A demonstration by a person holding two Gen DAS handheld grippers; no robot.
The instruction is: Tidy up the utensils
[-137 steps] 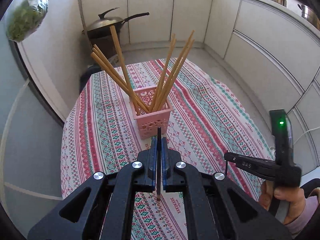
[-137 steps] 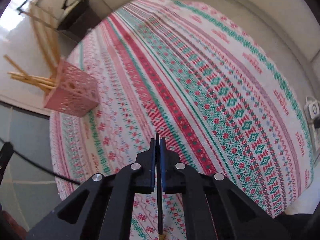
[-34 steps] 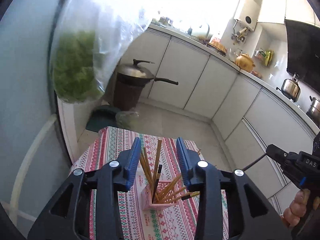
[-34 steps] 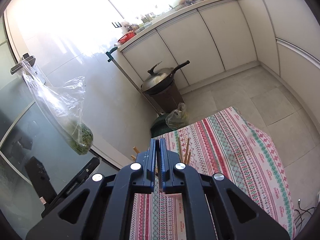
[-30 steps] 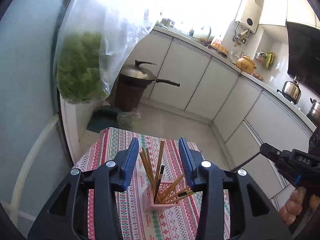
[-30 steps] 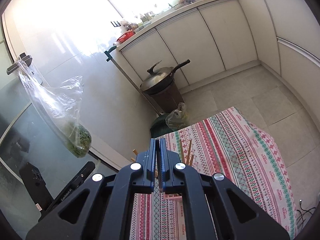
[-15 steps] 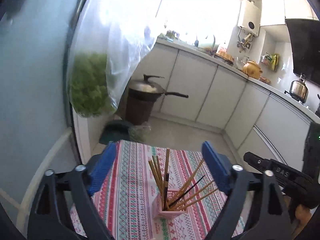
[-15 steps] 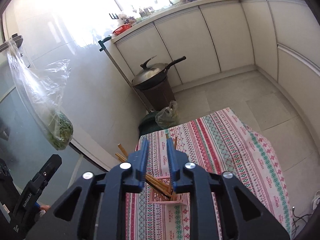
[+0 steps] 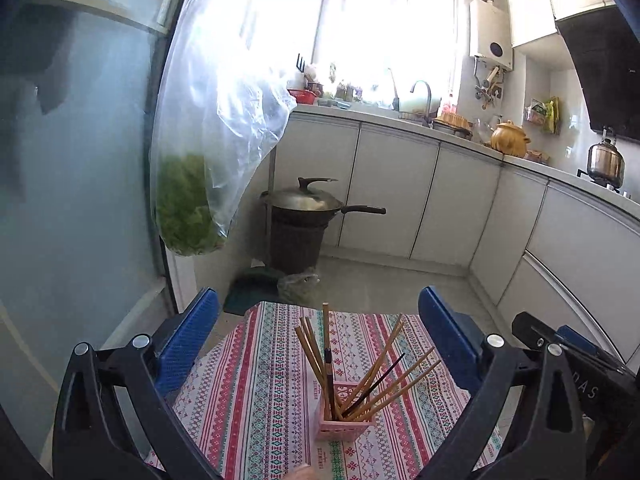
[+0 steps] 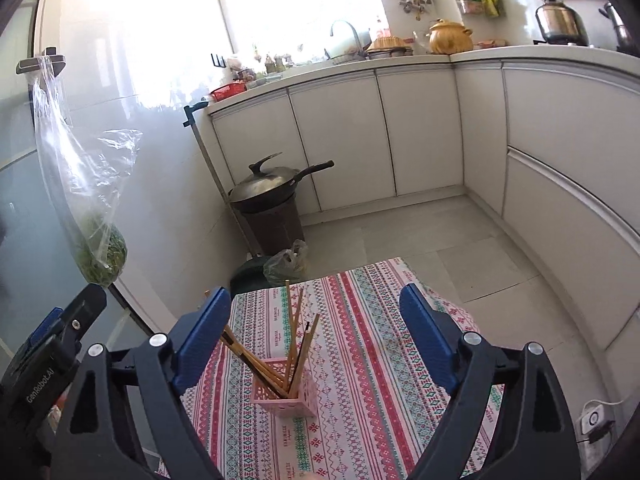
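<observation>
Chopsticks (image 9: 362,376) stand fanned out in a pink lattice holder (image 9: 344,420) on the striped tablecloth (image 9: 260,380); most are wooden, and 2 dark ones show among them. The left view alone catches the range hood (image 9: 604,68) at upper right and the right gripper's body at its right edge. The right view alone shows a white power socket (image 10: 592,420) on the floor and the door handle (image 10: 40,62) from which the bag of greens (image 10: 100,252) hangs. Left gripper (image 9: 318,344) and right gripper (image 10: 316,336) both hover above the holder, jaws spread wide, gripping nothing. Beyond the table a lidded wok (image 9: 304,200) sits on a dark bin (image 9: 294,246), with white cabinets (image 9: 400,200) behind.
</observation>
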